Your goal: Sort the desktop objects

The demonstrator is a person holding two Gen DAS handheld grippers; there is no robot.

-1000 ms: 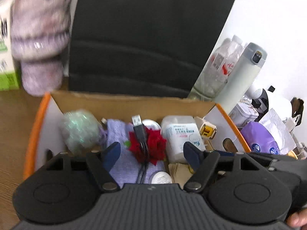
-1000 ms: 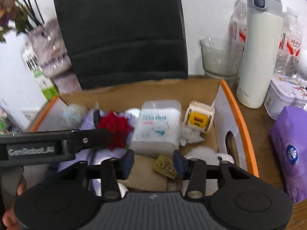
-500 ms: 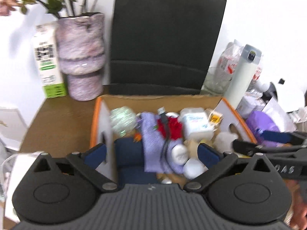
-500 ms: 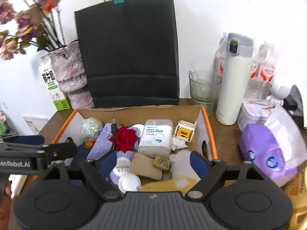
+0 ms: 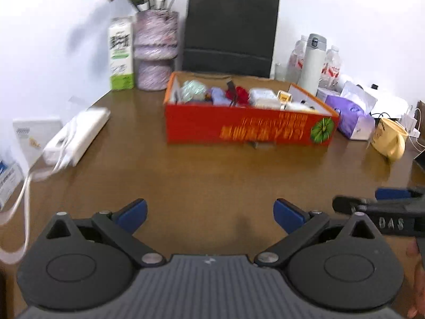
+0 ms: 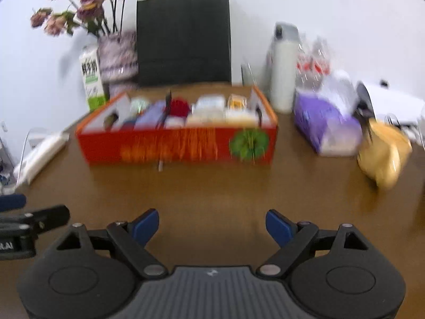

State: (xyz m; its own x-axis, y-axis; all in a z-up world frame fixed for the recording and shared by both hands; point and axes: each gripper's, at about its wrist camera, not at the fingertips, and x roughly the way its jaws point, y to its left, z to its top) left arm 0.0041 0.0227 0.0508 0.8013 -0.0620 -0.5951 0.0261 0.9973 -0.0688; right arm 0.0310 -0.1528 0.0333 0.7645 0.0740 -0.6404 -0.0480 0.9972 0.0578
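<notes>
A red cardboard box stands on the brown table, filled with small things: a red flower, a purple cloth, a white pack, a yellow charger. My left gripper is open and empty, well in front of the box over bare table. My right gripper is open and empty too, also in front of the box. Each gripper shows at the edge of the other's view.
Behind the box stand a black paper bag, a flower vase, a milk carton and a white thermos. A purple tissue pack and yellow mug lie to the right. A white power strip lies on the left.
Both grippers have pulled back from over the box to the near side of the table. Their jaws have opened wider and both are empty.
</notes>
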